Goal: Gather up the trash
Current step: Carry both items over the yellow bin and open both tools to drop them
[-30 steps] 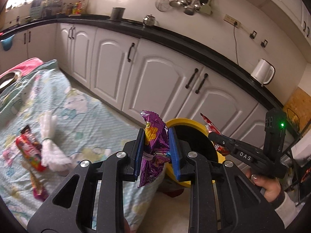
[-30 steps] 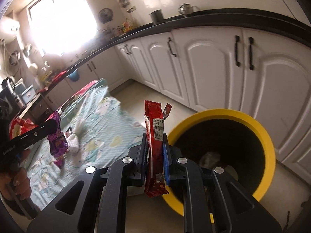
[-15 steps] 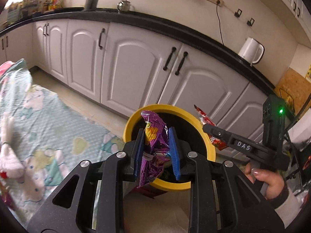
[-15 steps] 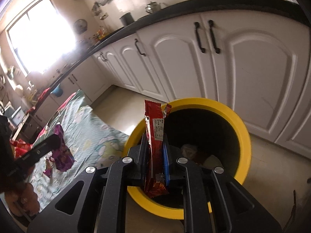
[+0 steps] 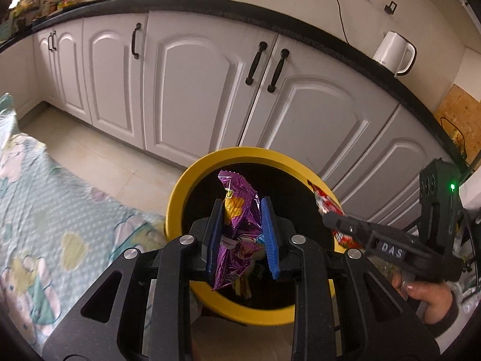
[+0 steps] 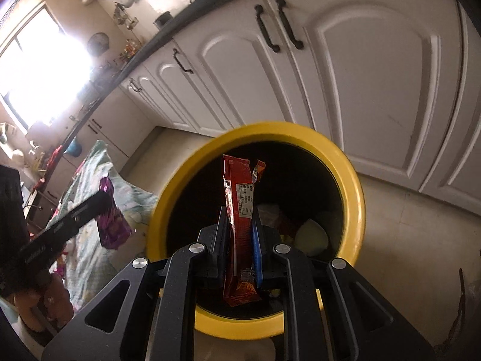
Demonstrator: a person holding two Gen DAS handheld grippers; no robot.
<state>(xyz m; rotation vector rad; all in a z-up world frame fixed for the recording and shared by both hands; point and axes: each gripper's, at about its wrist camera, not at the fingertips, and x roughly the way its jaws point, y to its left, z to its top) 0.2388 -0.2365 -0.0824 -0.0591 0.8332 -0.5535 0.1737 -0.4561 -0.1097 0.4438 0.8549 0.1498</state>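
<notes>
Over the mouth of the yellow bin point(image 5: 177, 204), seen from the left wrist, the left gripper point(image 5: 240, 234) had its blue fingers point(image 5: 215, 234) clamped on a crumpled purple wrapper point(image 5: 237, 210); the wrapper stood up between them and hung below them, its lower end inside the dark opening; the cloth-covered surface point(image 5: 54, 225) lay just beside the bin at the left, and the right gripper point(image 5: 329, 221) reached in from the right with a red wrapper point(image 5: 326, 204) near the far rim; the likeliest slip, as I judged it, was the light foil clinging to a finger on release, or drifting onto the cloth or the floor point(image 5: 99, 156) if let go off-centre; the two tools were near each other and could knock together.

Above the same bin point(image 6: 354, 186), from the right wrist, the right gripper point(image 6: 240, 234) was closed on the red wrapper point(image 6: 239, 207), which stood upright between the fingers point(image 6: 257, 240) with its bottom end hanging over the opening; trash already lay at the bottom; the left gripper point(image 6: 103, 198) held the purple wrapper point(image 6: 112, 225) at the left, seemingly outside the rim from this angle, so a drop from there might have missed; the long stiff pack could also have caught on the rim and tipped out.
</notes>
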